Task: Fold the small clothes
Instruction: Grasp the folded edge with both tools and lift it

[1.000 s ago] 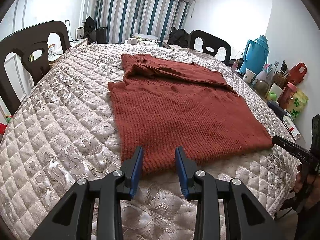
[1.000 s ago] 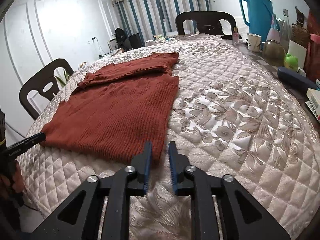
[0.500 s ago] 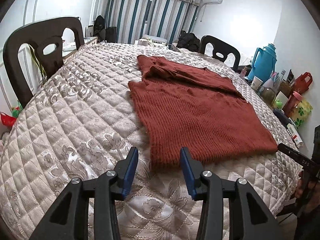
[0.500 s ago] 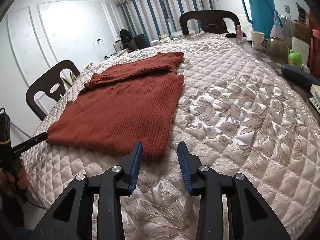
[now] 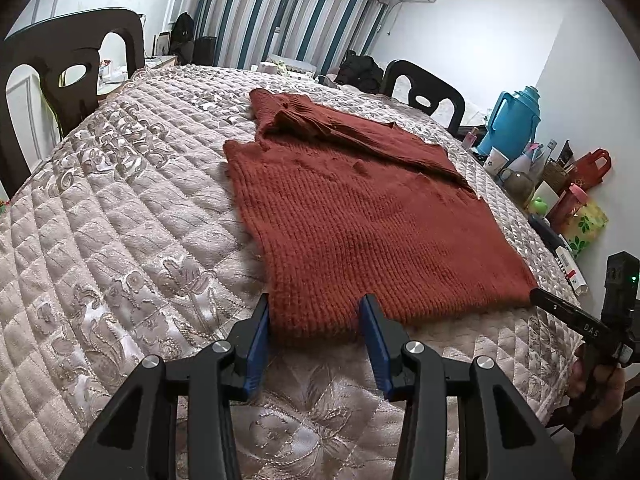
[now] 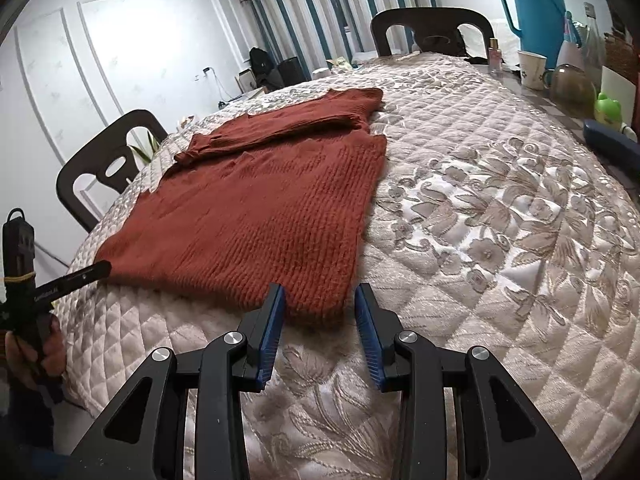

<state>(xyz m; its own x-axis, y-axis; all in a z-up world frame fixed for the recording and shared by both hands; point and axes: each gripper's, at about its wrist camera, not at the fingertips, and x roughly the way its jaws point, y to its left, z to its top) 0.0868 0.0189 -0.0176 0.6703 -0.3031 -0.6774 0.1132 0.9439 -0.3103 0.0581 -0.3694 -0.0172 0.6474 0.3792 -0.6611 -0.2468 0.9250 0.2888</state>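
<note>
Rust and beige before us

We see a rust-red ribbed sweater (image 5: 360, 216) on a beige floral quilt (image 5: 120, 240), and blue-striped curtains (image 5: 280, 12).

The left gripper (image 5: 315, 310) is made of black plastic, with two thick arms that look like open triangles. Each arm has round shiny silver screws (image 5: 222, 347) on top. The flat finger pads (image 5: 260, 338) are bright blue with tiny ridges.

The right gripper (image 6: 320, 298) looks just the same: black arms, silver screws (image 6: 235, 337) and blue ribbed pads (image 6: 366, 330).

From the left camera, the right gripper's black finger has small white letters on it, and a black box behind it shows a tiny green light (image 5: 633, 278). From the right camera, the left gripper's black finger has white letters too, and a yellow band (image 6: 18, 279) goes around its handle. A dark sleeve (image 6: 24, 412) shows below the hand (image 6: 40, 354).
</note>
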